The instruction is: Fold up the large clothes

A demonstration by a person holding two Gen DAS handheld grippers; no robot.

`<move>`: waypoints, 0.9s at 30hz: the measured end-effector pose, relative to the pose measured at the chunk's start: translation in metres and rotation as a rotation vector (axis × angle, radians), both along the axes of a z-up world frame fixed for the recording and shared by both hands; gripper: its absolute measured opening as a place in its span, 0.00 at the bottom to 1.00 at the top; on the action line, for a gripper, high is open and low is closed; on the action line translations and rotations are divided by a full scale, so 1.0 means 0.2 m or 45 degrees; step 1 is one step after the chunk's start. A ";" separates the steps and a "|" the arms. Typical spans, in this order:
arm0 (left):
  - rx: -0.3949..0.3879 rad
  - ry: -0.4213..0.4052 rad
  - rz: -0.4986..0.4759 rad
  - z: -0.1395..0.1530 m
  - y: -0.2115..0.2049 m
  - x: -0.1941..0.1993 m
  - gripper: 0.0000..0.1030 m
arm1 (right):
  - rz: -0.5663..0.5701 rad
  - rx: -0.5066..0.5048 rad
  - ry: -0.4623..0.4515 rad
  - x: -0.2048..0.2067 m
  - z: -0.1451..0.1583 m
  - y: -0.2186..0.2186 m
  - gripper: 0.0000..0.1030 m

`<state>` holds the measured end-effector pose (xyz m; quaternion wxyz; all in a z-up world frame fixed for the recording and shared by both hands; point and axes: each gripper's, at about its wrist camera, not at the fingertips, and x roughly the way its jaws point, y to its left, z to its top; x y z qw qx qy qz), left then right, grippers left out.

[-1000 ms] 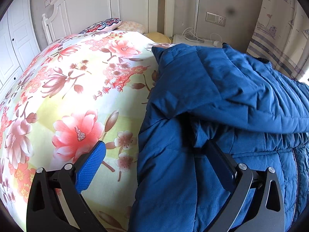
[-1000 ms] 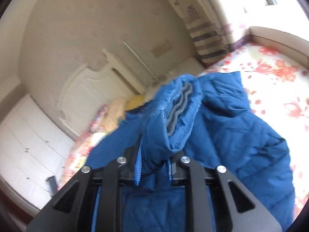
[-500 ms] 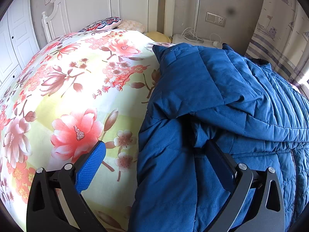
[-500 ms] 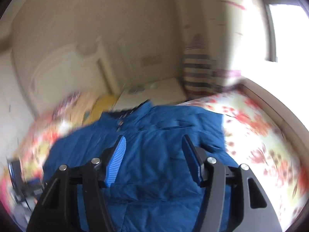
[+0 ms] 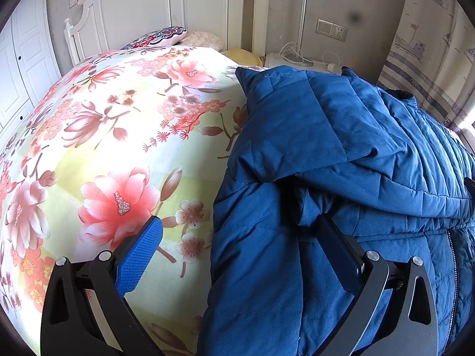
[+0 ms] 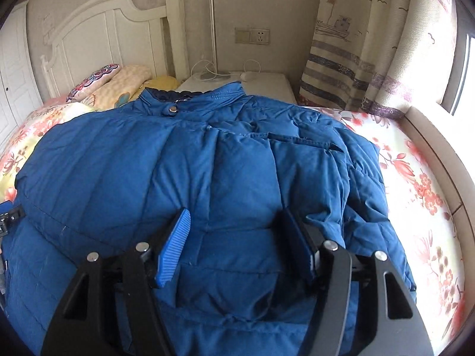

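A bed (image 5: pixel 124 136) with a floral cover and a white headboard (image 6: pixel 98 38) carries a blue jacket (image 6: pixel 225 172) spread along its window side, collar toward the headboard and sleeves folded over the front, with pillows (image 6: pixel 118 84) lying at the head end.

My left gripper (image 5: pixel 237 255) and right gripper (image 6: pixel 240 246) share black triangular-cutout frames, silver screws, and blue ribbed pads (image 6: pixel 175 246) lining the jaws.

Blue quilted jacket (image 6: pixel 237 178); yellowish bedspread (image 5: pixel 118 148) with pink-red flowers.
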<state>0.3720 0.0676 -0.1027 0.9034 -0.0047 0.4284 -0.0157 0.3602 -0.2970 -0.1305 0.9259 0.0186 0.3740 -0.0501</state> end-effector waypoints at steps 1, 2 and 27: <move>0.001 0.000 0.001 0.00 0.00 0.00 0.96 | 0.000 0.001 -0.003 0.00 0.00 0.00 0.62; 0.002 -0.004 0.003 0.00 0.00 0.00 0.96 | -0.001 -0.001 -0.005 0.00 0.00 0.00 0.62; 0.125 -0.087 -0.178 0.02 -0.47 0.46 0.96 | 0.008 0.005 -0.004 0.01 0.02 0.02 0.67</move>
